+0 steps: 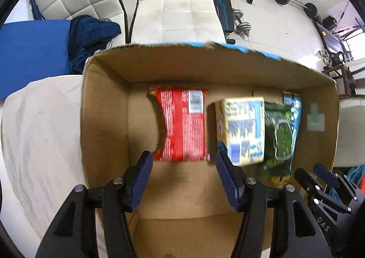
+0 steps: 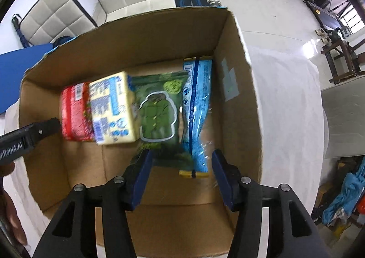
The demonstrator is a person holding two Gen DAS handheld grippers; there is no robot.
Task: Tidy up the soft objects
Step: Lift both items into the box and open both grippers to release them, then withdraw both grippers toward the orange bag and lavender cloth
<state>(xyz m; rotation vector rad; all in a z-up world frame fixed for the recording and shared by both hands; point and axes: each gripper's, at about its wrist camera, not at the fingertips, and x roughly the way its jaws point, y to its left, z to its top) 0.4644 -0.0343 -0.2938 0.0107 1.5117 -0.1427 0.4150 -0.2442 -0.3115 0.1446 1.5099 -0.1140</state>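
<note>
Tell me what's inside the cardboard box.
The box holds four packs side by side: red, yellow, green, blue. The yellow one overlaps the red, hiding part of it. Anything underneath the packs is covered.

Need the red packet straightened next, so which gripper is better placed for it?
Left. The left gripper is open with the red packet directly ahead between its fingers; the right gripper faces the green packet.

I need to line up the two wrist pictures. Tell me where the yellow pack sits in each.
Left wrist: yellow pack right of centre, just past the right fingertip.
Right wrist: yellow pack left of centre, in the box.
Shared landmark: the green bag lies directly to its right in both.
</note>
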